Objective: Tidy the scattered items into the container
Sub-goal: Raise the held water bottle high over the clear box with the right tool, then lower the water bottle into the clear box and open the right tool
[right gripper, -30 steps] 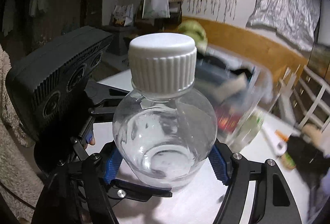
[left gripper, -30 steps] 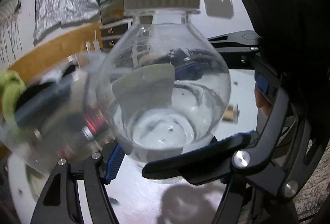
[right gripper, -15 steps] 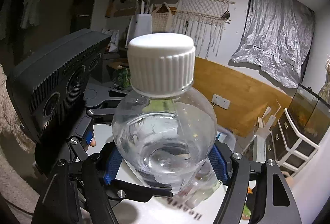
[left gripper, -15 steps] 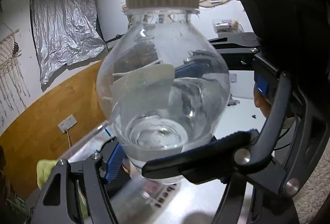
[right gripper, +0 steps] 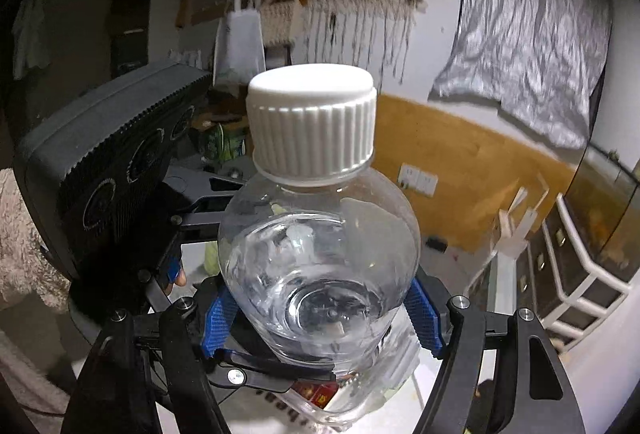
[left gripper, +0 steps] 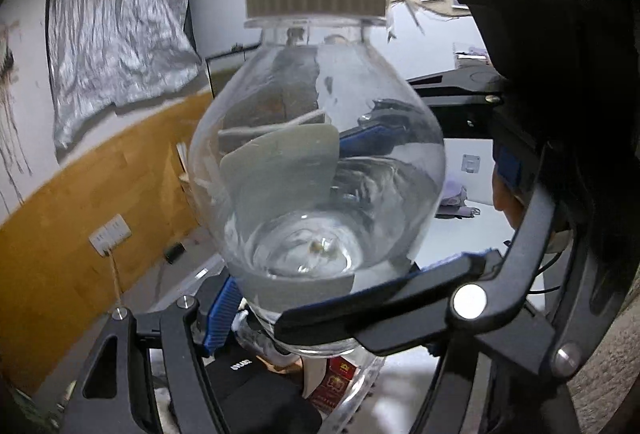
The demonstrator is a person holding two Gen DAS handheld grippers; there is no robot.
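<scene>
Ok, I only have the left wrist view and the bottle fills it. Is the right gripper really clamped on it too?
Observer: Yes. In the right wrist view both blue pads of the right gripper press the bottle, one on each side.
Operator: How does my own side look from there?
Observer: One black finger of the left gripper crosses low in front of the bottle.
Operator: Anything off to the other side?
Observer: A white-framed drawer unit stands at the right of that view.
</scene>
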